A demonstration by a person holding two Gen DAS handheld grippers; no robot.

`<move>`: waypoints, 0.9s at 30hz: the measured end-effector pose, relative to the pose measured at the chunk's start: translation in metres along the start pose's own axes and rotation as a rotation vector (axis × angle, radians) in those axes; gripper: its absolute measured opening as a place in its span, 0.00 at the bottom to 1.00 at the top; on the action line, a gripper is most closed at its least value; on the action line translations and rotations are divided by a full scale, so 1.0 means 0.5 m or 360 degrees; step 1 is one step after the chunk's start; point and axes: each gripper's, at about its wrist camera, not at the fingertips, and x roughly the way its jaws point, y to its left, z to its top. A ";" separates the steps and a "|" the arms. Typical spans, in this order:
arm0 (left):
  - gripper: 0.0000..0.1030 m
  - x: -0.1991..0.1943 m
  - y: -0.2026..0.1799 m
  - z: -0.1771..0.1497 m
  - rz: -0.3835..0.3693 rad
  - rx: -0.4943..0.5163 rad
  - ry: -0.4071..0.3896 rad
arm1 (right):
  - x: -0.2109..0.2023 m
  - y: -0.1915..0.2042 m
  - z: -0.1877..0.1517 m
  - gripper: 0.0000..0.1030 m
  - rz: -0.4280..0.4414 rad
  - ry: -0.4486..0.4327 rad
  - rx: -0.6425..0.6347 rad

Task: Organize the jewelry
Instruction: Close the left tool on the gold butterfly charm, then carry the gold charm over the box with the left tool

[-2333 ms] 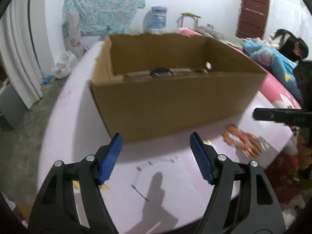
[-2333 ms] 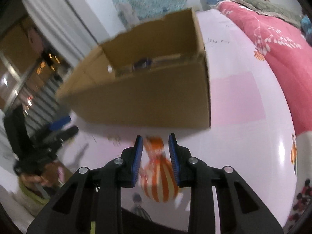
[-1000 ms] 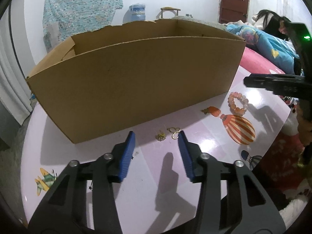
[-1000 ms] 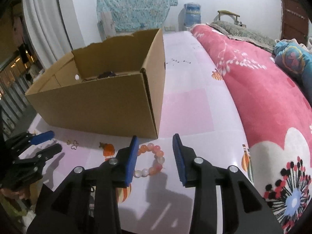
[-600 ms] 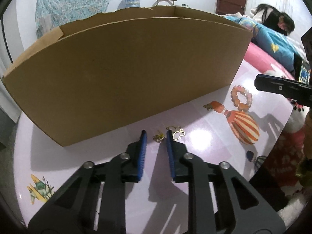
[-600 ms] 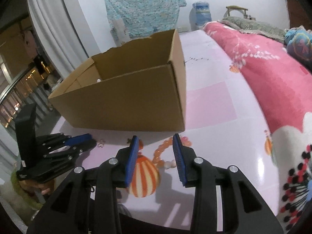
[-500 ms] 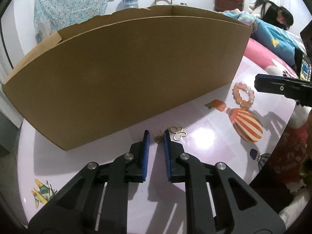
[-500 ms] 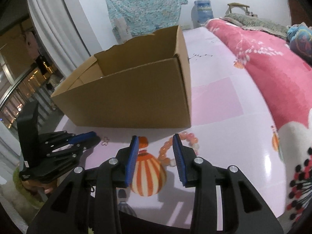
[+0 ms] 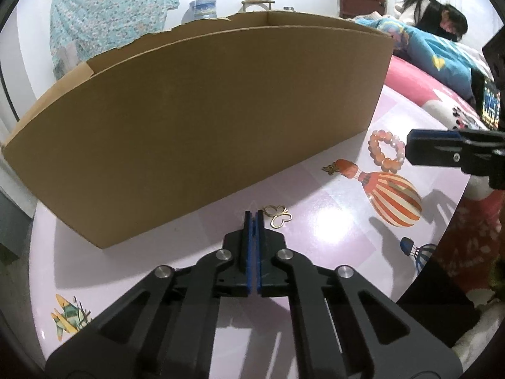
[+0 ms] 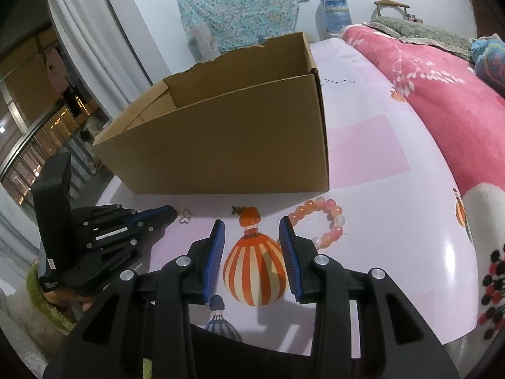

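My left gripper [image 9: 252, 213] is shut, its blue pads pressed together on the pink table just in front of the cardboard box [image 9: 205, 120]. The tiny gold charm that lay between the pads is now hidden in them. A gold butterfly earring [image 9: 277, 216] lies just right of the tips. Another small gold butterfly [image 9: 329, 168] lies further right by the box. My right gripper [image 10: 252, 224] hangs open over the printed balloon, nothing between its fingers. The pink bead bracelet [image 10: 325, 221] lies just beyond its right finger.
The box [image 10: 236, 145] stands open-topped along the table's far side, its inside hidden from here. A pink patterned blanket [image 10: 442, 101] lies to the right. A person lies on the bed [image 9: 432, 22] behind. The table edge [image 10: 410, 341] runs close to my right gripper.
The left jaws have closed fully around the tiny gold charm. The right gripper has swung slightly left, so the bracelet now lies to the right of its fingers.
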 end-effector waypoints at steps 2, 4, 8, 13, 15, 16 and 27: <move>0.00 -0.005 0.005 -0.004 0.0001 -0.0028 -0.0001 | 0.004 0.008 0.001 0.35 0.0001 0.0008 -0.0019; 0.00 -0.011 0.012 -0.011 0.0006 -0.0060 -0.0006 | 0.009 0.014 0.004 0.35 0.0007 0.0013 -0.0035; 0.00 -0.020 0.032 -0.027 0.0017 -0.0133 -0.0014 | 0.033 0.035 0.014 0.34 0.0006 0.0036 -0.0098; 0.00 -0.024 0.055 -0.033 0.0020 -0.0215 -0.0023 | 0.081 0.046 0.031 0.29 -0.0030 0.0092 -0.0201; 0.00 -0.023 0.063 -0.033 0.0014 -0.0236 -0.0025 | 0.103 0.044 0.039 0.27 -0.0056 0.0131 -0.0232; 0.00 -0.022 0.063 -0.032 0.0010 -0.0242 -0.0025 | 0.110 0.045 0.040 0.26 -0.0065 0.0144 -0.0238; 0.00 -0.018 0.079 -0.032 -0.0038 -0.0278 -0.0041 | 0.141 0.085 0.032 0.17 -0.0240 0.0160 -0.0364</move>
